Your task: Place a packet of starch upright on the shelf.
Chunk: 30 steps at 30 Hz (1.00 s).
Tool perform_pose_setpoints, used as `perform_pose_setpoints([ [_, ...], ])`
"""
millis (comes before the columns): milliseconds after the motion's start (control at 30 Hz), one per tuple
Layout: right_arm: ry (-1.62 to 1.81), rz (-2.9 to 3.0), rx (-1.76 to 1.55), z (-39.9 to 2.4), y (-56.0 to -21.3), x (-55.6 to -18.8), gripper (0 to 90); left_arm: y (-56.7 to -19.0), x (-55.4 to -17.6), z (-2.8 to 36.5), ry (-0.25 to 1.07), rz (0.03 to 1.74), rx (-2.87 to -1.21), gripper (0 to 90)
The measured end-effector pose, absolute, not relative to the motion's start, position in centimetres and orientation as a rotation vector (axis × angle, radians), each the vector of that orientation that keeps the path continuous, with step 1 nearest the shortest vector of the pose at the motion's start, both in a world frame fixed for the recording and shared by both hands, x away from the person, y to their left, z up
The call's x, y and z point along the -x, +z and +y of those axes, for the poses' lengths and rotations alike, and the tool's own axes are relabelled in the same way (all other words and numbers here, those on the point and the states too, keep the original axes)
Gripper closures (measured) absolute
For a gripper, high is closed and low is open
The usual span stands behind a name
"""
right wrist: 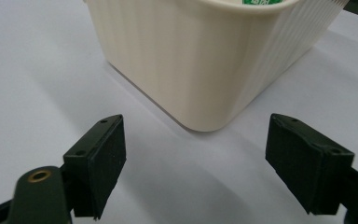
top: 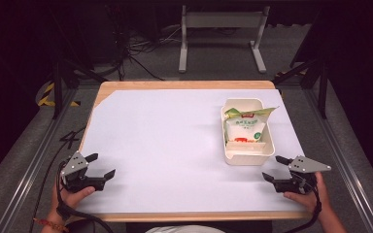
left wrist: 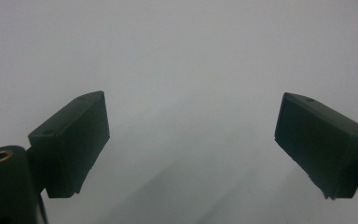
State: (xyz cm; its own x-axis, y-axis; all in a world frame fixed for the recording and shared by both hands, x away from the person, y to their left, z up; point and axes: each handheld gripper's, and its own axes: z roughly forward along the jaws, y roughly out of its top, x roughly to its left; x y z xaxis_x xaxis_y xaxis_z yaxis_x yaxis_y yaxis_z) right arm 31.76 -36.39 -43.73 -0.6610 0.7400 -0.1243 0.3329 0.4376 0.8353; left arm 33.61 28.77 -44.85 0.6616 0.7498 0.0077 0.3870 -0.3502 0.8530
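Right gripper view looks along two black jaws spread wide with nothing between them but the white sheet that covers the table. Just ahead of the gap, nearer the right jaw's side, stands the rounded corner of a cream ribbed tub, close to the jaws yet apart from them. A scrap of green print shows over its rim at the top edge.

Left gripper view has the same picture of its own jaws: both pads far apart, empty, with plain white sheet ahead of them and a faint shadow beneath.

From the high view, the right gripper sits near the table's front right corner, its open jaws aimed toward the near end of the tub, which lies just beyond them. Inside the tub lies a white and green bag with a red label, its top end sticking out over the far right rim. The left gripper is held well apart from all this, at the front left of the sheet, its jaws pointing across the table.
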Motion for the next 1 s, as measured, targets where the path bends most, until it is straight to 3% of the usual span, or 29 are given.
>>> perform_pose_setpoints([
  [1000,1.153,2.155,-0.961,-37.22,-43.62,-31.83,19.9,-44.79,-33.94,27.92,0.525,0.898,-1.994,10.9],
])
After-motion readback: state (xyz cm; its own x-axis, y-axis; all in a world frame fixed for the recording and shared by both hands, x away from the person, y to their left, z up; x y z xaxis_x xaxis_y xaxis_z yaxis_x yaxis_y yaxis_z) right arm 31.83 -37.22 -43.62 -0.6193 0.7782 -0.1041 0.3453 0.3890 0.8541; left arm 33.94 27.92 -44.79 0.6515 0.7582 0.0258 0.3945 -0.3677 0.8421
